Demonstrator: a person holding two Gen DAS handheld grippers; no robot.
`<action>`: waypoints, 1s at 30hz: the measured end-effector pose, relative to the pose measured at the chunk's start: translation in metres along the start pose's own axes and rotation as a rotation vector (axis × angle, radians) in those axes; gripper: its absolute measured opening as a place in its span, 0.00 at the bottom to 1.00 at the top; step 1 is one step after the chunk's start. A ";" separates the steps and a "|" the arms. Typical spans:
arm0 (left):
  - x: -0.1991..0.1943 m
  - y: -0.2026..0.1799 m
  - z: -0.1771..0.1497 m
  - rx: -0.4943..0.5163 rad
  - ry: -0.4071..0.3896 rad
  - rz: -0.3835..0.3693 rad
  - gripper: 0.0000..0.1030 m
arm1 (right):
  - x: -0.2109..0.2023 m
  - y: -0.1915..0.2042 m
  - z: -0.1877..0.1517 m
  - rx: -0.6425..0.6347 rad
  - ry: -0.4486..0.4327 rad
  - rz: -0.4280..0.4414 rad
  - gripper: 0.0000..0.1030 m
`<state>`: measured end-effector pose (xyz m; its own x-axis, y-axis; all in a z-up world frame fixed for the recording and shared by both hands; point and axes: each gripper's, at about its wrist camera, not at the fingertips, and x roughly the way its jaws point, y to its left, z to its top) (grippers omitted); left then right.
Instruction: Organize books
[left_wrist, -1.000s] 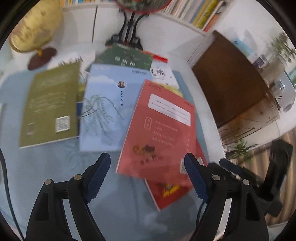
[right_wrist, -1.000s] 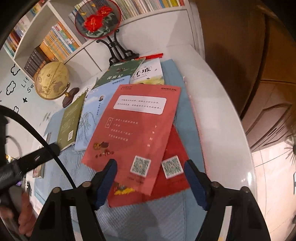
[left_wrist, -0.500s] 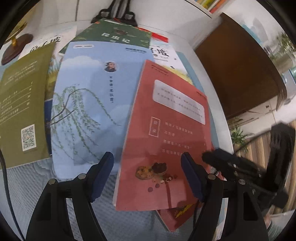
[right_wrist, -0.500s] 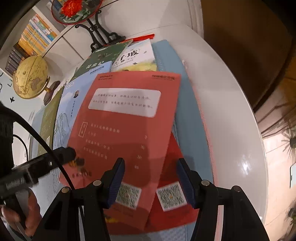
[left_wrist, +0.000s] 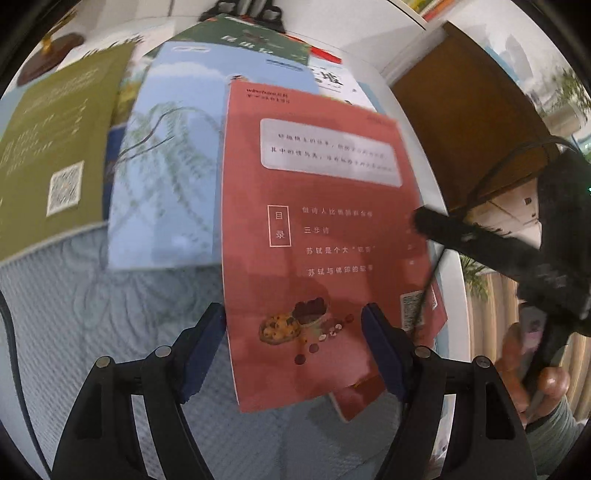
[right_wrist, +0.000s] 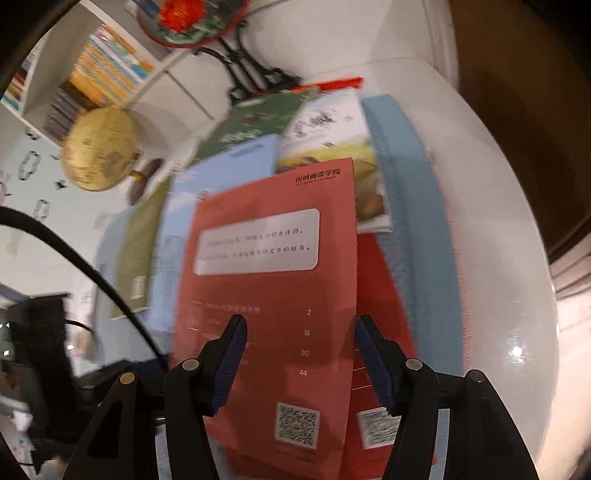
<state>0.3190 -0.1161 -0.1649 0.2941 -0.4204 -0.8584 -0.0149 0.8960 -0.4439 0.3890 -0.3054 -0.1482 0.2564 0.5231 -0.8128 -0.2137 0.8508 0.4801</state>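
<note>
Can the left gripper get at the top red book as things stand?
Probably yes. The left gripper hangs open right over the red book's near end, which lies on top of the pile with nothing covering it; the right gripper is over the same book.

Darker red book (right_wrist: 384, 314) mostly hidden under salmon book (right_wrist: 273, 295); text blurred.

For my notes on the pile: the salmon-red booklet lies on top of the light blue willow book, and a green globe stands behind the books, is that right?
Nearly. The salmon-red booklet does overlap the light blue willow book, but the globe behind the books is gold, not green, as the right wrist view shows.
</note>
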 end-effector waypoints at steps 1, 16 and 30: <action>-0.002 0.005 -0.001 -0.023 -0.003 -0.018 0.71 | -0.006 0.000 0.001 0.014 -0.009 0.052 0.59; -0.021 0.057 -0.018 -0.243 -0.039 -0.221 0.71 | 0.003 -0.022 0.015 0.275 0.054 0.578 0.59; -0.081 0.090 -0.056 -0.390 -0.190 -0.123 0.70 | 0.015 0.144 -0.001 0.036 0.262 0.860 0.59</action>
<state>0.2401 -0.0097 -0.1498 0.4862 -0.4541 -0.7466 -0.3169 0.7046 -0.6349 0.3614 -0.1747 -0.0913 -0.2029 0.9552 -0.2153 -0.2016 0.1744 0.9638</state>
